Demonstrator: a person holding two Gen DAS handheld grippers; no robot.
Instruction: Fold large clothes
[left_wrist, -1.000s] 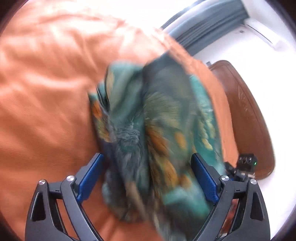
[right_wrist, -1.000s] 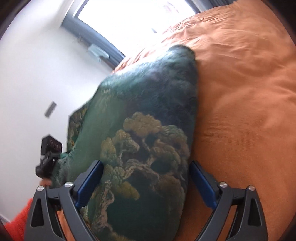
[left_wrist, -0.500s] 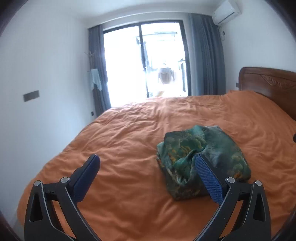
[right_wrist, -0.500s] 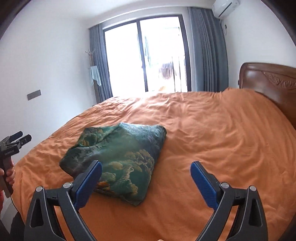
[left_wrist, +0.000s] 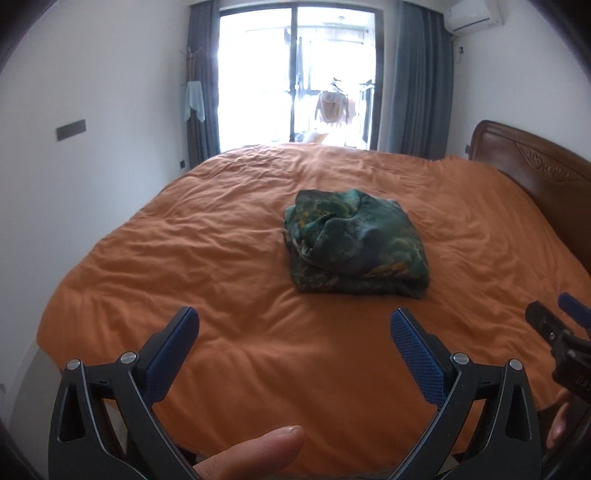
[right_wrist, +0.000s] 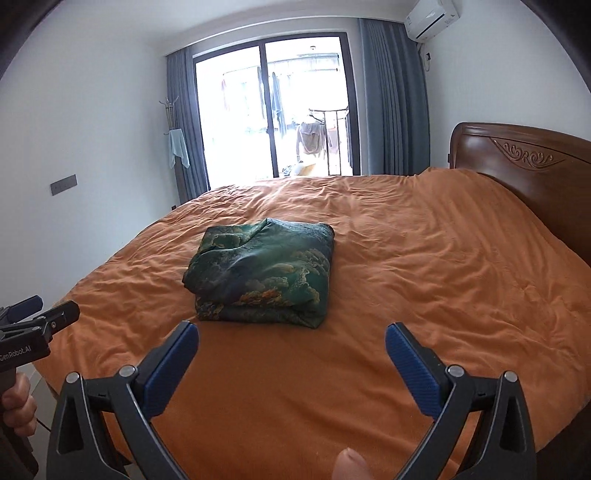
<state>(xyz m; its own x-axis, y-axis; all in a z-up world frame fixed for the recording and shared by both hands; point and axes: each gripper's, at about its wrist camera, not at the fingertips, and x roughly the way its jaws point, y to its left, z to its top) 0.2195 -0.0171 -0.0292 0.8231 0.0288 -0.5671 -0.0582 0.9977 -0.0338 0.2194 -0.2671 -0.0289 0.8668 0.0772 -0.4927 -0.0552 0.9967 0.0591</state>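
A dark green patterned garment (left_wrist: 354, 240) lies folded in a compact bundle in the middle of an orange bed (left_wrist: 229, 258). It also shows in the right wrist view (right_wrist: 262, 273). My left gripper (left_wrist: 293, 332) is open and empty, held back near the bed's front edge, well short of the garment. My right gripper (right_wrist: 291, 343) is open and empty, also back near the front edge. The right gripper shows at the right edge of the left wrist view (left_wrist: 554, 325), and the left gripper at the left edge of the right wrist view (right_wrist: 40, 317).
A carved wooden headboard (right_wrist: 524, 162) stands at the right. A sliding glass door (left_wrist: 295, 74) with grey curtains is behind the bed. White walls lie on the left. The orange bedcover (right_wrist: 424, 258) is wrinkled all around the bundle.
Both grippers have let go of the garment and pulled back from it toward the bed's front edge. The garment now lies folded on the bed.
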